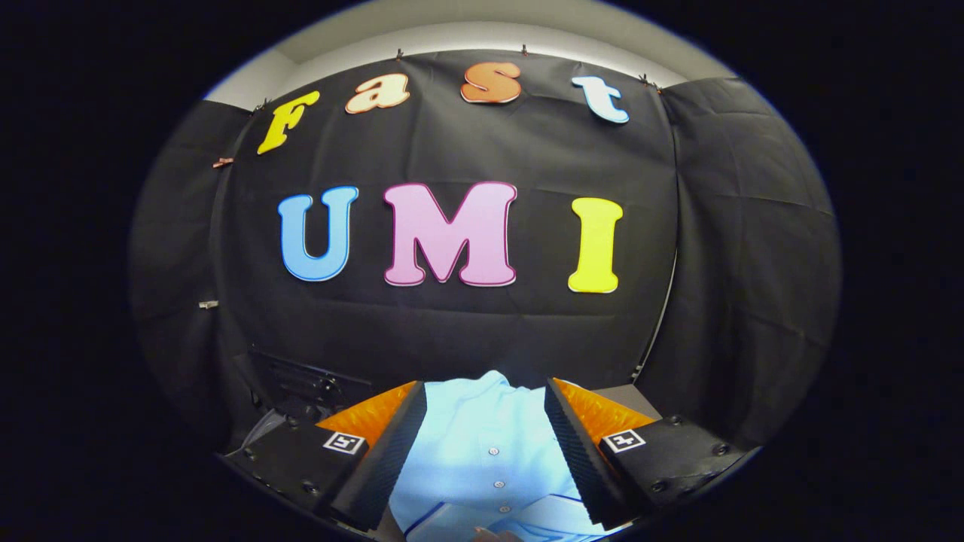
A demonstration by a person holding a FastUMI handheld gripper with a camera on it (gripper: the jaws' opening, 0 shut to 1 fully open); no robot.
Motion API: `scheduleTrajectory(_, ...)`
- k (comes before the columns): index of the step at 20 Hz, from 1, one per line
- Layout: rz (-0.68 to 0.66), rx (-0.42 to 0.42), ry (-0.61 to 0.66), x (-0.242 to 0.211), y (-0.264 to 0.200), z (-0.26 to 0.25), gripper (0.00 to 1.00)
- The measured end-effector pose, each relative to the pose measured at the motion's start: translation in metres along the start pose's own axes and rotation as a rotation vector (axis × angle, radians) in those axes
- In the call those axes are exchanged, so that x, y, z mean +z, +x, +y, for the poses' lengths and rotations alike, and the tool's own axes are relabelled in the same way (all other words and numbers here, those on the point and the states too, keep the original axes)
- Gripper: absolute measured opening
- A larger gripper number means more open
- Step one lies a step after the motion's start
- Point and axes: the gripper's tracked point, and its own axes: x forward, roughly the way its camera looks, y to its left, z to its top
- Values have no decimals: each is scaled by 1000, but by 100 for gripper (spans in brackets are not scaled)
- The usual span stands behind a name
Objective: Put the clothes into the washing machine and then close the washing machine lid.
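Item: light-blue buttoned shirt (486,452), lying between gripper (486,391) fingers. Jaws wide apart, holding nothing. Advice: lower over shirt's button placket, pinch thick fold, avoid single slippery layer.

Cam on gripper (486,406), faces fwd, near shirt (482,452)

The light blue shirt (482,452) between the gripper (486,444) fingers is thin, smooth cloth with a soft sheen and small glossy buttons down its front. The fingers (392,452) carry black ribbed pads, matt and rubbery, backed by translucent orange plastic with a pebbled texture. Their black plastic bases are smooth, fixed with dark metal screws
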Motion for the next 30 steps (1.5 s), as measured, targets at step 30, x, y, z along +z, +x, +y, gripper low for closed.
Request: scheduleTrajectory(30, 475, -38, -15, -111, 59, -20, 98)
